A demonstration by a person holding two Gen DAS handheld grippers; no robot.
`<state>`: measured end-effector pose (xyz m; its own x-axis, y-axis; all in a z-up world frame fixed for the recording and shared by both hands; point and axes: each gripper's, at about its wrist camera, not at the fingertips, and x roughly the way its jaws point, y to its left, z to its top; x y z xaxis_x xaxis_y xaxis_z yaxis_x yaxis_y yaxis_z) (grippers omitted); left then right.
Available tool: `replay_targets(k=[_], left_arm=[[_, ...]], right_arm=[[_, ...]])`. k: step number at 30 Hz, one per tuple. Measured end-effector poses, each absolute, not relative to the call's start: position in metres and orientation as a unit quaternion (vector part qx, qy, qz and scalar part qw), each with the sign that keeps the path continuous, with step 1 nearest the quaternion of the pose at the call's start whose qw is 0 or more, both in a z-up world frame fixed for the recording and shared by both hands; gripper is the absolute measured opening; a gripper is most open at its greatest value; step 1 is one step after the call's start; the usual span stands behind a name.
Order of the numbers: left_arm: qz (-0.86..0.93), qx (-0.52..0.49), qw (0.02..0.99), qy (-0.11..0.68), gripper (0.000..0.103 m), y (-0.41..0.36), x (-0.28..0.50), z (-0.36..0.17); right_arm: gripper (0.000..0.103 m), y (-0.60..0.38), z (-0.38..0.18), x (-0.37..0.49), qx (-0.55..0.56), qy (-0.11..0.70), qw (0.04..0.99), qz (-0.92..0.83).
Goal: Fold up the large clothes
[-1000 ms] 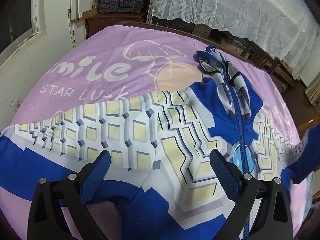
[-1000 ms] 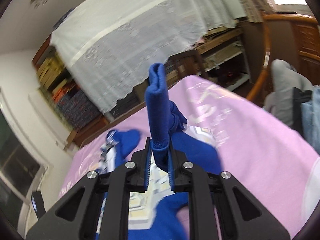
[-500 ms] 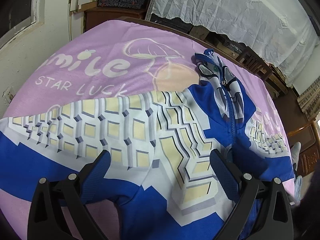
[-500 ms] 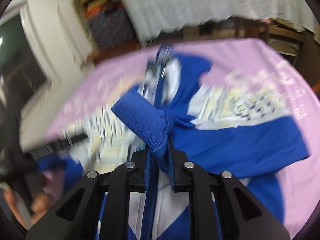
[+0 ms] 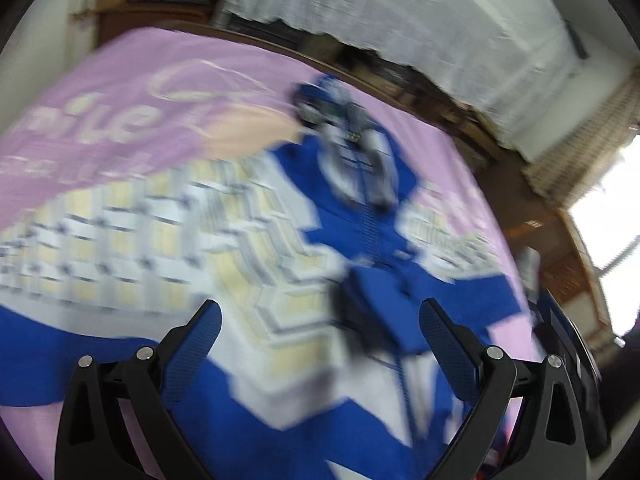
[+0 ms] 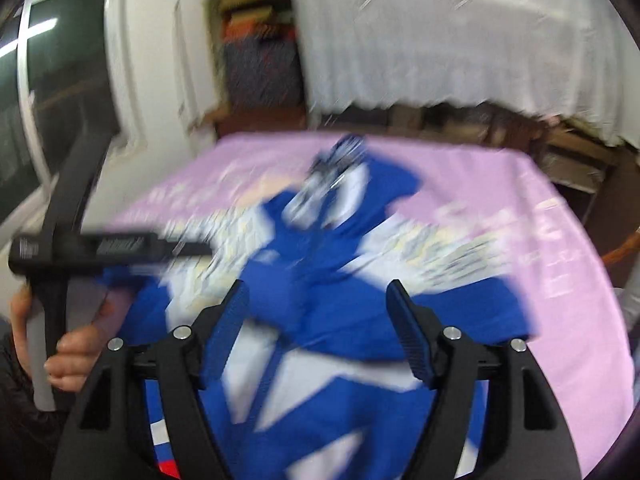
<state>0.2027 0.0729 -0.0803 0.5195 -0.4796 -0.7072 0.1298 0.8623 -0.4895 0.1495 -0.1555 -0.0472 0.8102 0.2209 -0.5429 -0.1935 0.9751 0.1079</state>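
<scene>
ahead of right gripper [image 6: 316, 320], jaws just opening, nothing gripped; blue cuff [image 6: 280, 300] dropped on jacket [image 6: 352, 364] chest. jacket flat on pink sheet [image 6: 560, 320]. left gripper [image 5: 320, 344] released, empty. step: right sleeve folded in. next, likely: grab left sleeve [image 5: 60, 264].

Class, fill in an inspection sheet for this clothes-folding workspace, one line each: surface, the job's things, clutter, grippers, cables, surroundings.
Surface: pink printed sheet covers the bed.
Job's things: blue and white zip jacket lies spread front up; one blue sleeve folded across its chest, the other sleeve lies stretched out sideways.
Clutter: nothing seen on the sheet beside the jacket.
Grippers: right gripper has just been opening, jaws wide, nothing pressed between them; left gripper open above the jacket, empty.
Cables: nothing seen.
Surroundings: white lace cloth over shelving, a window, wooden furniture; both views are blurred.
</scene>
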Motion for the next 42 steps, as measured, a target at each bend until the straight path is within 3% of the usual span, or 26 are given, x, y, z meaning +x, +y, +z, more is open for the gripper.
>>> replay_targets(k=[9, 13, 14, 15, 17, 26, 29, 34, 39, 42], left_arm=[[-0.247, -0.161, 0.814, 0.500, 0.098, 0.008, 0.214, -0.090], [-0.245, -0.132, 0.810, 0.516, 0.070, -0.013, 0.222, -0.096], [-0.244, -0.127, 0.810, 0.519, 0.054, -0.015, 0.223, -0.098], [-0.242, -0.122, 0.811, 0.519, 0.047, -0.016, 0.224, -0.099], [-0.236, -0.114, 0.816, 0.515, 0.016, -0.018, 0.226, -0.098], [-0.189, -0.085, 0.869, 0.450, 0.013, 0.021, 0.203, -0.055], [-0.162, -0.069, 0.877, 0.446, 0.013, 0.032, 0.202, -0.056], [-0.136, -0.069, 0.874, 0.462, 0.017, 0.048, 0.207, -0.083], [-0.123, -0.084, 0.868, 0.474, 0.030, 0.064, 0.209, -0.096], [-0.113, -0.086, 0.868, 0.476, 0.043, 0.070, 0.208, -0.098]], right_arm=[[0.063, -0.294, -0.049, 0.156, 0.219, 0.259, 0.940, 0.047], [0.060, -0.322, -0.071, 0.152, 0.284, 0.251, 0.924, 0.052], [0.059, -0.324, -0.076, 0.152, 0.288, 0.256, 0.922, 0.050], [0.058, -0.328, -0.081, 0.154, 0.295, 0.265, 0.917, 0.048], [0.058, -0.334, -0.086, 0.155, 0.308, 0.273, 0.910, 0.049], [0.054, -0.327, -0.086, 0.153, 0.278, 0.273, 0.920, 0.035], [0.047, -0.314, -0.085, 0.156, 0.248, 0.278, 0.927, 0.050], [0.024, -0.282, -0.091, 0.168, 0.173, 0.317, 0.929, 0.074], [0.015, -0.264, -0.118, 0.191, 0.126, 0.405, 0.904, 0.060], [0.012, -0.270, -0.123, 0.193, 0.143, 0.411, 0.899, 0.060]])
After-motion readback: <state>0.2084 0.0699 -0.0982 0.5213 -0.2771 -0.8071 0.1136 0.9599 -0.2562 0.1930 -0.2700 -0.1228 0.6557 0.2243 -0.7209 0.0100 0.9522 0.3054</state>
